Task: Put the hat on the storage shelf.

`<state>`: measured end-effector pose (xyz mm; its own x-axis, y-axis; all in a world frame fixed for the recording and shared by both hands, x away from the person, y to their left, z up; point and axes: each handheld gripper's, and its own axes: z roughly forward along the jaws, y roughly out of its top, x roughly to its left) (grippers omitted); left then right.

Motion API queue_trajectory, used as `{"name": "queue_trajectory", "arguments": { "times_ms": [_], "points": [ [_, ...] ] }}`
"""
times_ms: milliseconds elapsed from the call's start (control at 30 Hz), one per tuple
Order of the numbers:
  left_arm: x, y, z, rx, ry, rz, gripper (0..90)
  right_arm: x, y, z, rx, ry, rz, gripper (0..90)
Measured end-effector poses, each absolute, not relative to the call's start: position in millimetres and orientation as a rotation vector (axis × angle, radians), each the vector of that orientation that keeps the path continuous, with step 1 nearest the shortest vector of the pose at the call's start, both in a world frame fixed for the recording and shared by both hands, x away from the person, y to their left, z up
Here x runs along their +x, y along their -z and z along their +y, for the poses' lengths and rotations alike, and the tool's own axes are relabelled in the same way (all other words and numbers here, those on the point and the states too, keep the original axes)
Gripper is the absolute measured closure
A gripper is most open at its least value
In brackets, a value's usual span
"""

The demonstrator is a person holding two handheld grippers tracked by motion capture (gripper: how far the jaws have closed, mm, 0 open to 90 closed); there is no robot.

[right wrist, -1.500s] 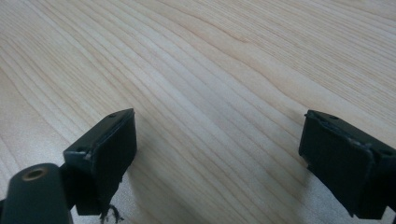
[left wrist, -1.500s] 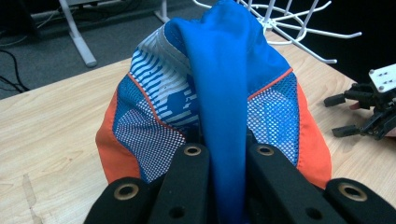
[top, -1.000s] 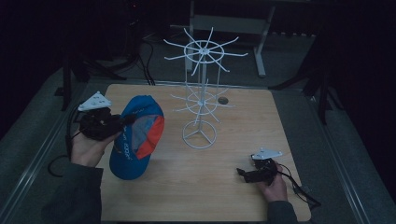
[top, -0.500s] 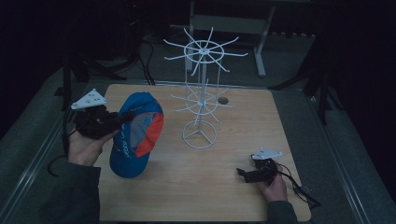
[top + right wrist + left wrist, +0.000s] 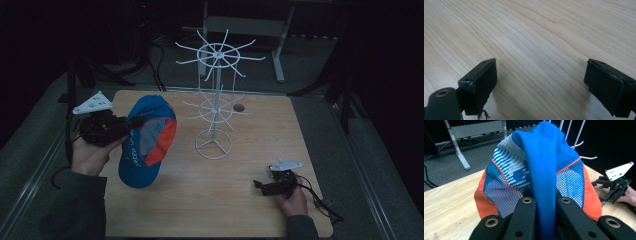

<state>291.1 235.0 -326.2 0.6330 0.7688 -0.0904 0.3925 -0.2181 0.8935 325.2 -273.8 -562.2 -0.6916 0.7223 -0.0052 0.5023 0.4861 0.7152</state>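
Pale wooden table [image 5: 200,200] with a long straight grain, sitting on grey carpeted floor [image 5: 30,150] in a really dark room. Metal desk legs [image 5: 280,45] and a few cables [image 5: 155,55] in the gloom behind. White wire display rack [image 5: 216,100] standing upright near the table's middle, round base on the wood, spokes bare. Small dark round hole [image 5: 239,107] in the tabletop just past the rack.

Left gripper [image 5: 127,125] raised over the table's left edge, clamped tight on a fold of the blue and orange cap [image 5: 147,140]; in the left gripper view, blue fabric [image 5: 544,182] pinched right between the black jaws, cap hanging off the wood, left of the rack and apart from it.

Right gripper [image 5: 260,186] low at the near right corner, jaws spread wide over bare wood [image 5: 536,50], holding nothing
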Motion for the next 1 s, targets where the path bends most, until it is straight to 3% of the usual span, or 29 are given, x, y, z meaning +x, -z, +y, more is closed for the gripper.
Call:
{"name": "queue_trajectory", "arguments": {
  "times_ms": [1000],
  "points": [
    [295.4, 308.8, 235.8, 1.810, -0.433, 0.874, 89.9, 325.3, 562.2, -273.8, 1.032, -1.020, 2.430, 11.1]
  ]
}}
